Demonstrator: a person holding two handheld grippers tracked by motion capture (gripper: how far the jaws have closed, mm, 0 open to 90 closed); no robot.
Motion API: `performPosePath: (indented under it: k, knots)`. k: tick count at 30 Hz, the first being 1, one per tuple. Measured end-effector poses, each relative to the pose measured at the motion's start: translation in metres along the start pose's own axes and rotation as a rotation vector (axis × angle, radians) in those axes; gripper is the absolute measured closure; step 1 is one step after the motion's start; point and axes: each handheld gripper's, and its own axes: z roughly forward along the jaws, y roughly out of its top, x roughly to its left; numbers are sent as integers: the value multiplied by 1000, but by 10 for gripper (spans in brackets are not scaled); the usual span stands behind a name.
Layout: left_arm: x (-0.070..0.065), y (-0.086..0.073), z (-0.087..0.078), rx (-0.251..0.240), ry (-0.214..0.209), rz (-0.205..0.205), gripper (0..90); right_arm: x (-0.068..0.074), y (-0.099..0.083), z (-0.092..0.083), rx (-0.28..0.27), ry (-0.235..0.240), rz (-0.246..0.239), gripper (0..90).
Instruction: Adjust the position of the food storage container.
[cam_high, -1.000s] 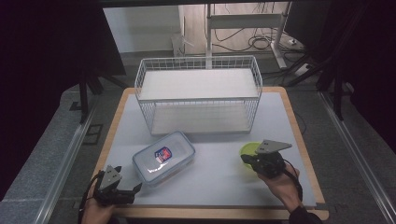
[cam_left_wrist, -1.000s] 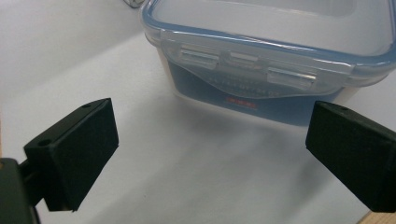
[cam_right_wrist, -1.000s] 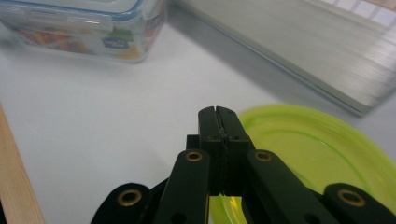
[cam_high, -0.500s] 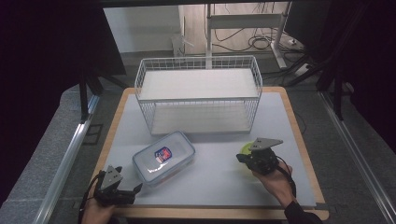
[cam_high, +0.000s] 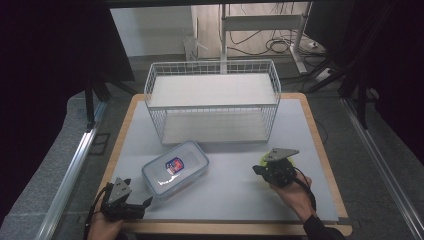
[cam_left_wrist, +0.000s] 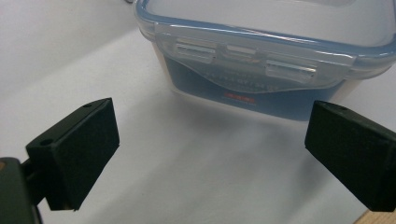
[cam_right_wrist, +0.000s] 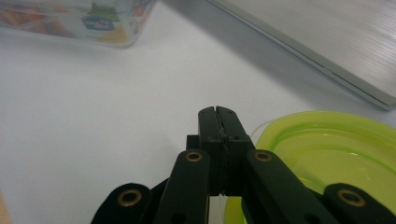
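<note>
One white wire basket (cam_high: 212, 102) at back of table (cam_high: 235, 190). One clear lidded box (cam_high: 175, 169) front left, blue-rimmed, latch side facing left gripper (cam_left_wrist: 210, 154), whose jaws stand wide apart, nothing between. One green bowl (cam_right_wrist: 327, 154) front right; right gripper (cam_right_wrist: 218, 122) clamped shut beside bowl's rim, pinching thin clear edge

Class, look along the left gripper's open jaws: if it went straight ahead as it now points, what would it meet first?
Most likely the clear lidded container, at the latched side that faces the left gripper. Bare table lies between them.
</note>
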Motion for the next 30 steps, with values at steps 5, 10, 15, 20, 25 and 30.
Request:
performPosePath:
  k: [5, 10, 15, 20, 25, 30]
  knots:
    - [0, 0, 0, 0, -1, 0, 28, -11, -4, -5, -11, -19, 38, 897]
    - [0, 0, 0, 4, -1, -2, 29, -22, -7, -9, -23, -38, 69, 897]
    - [0, 0, 0, 4, -2, -7, 29, -36, -12, -13, -32, -66, 100, 897]
    - [1, 0, 0, 4, -3, -12, 30, -48, -15, -18, -46, -92, 133, 897]
    - [1, 1, 0, 2, -17, -37, 25, -49, -16, -20, -52, -105, 137, 897]
    - [5, 2, -4, -8, -41, -90, 9, -40, -11, -22, -74, -95, 115, 896]
